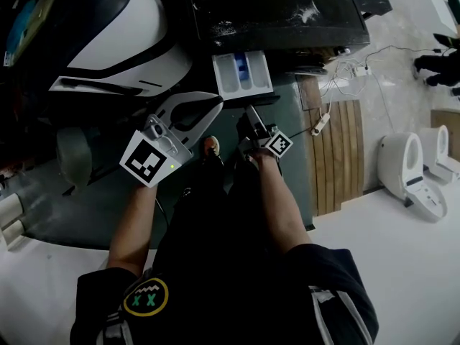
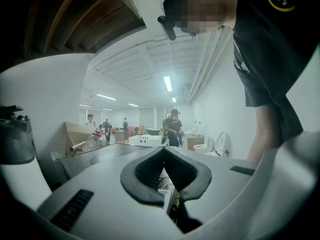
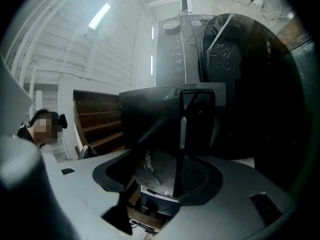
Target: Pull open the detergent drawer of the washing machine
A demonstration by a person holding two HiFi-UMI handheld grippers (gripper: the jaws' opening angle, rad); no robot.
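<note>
Detergent drawer (image 1: 242, 74), drawn out, lies just ahead of the right gripper (image 1: 251, 115), jaws half-parted and empty; left gripper (image 1: 215, 104), jaws closed, is held farther off.

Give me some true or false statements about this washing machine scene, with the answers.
1. The detergent drawer is pulled out of the washing machine. True.
2. The left gripper is clamped on the drawer. False: its jaws are shut with nothing between them.
3. The drawer's middle compartment is red. False: it is blue.
4. A white toilet stands on the floor at the right. True.
</note>
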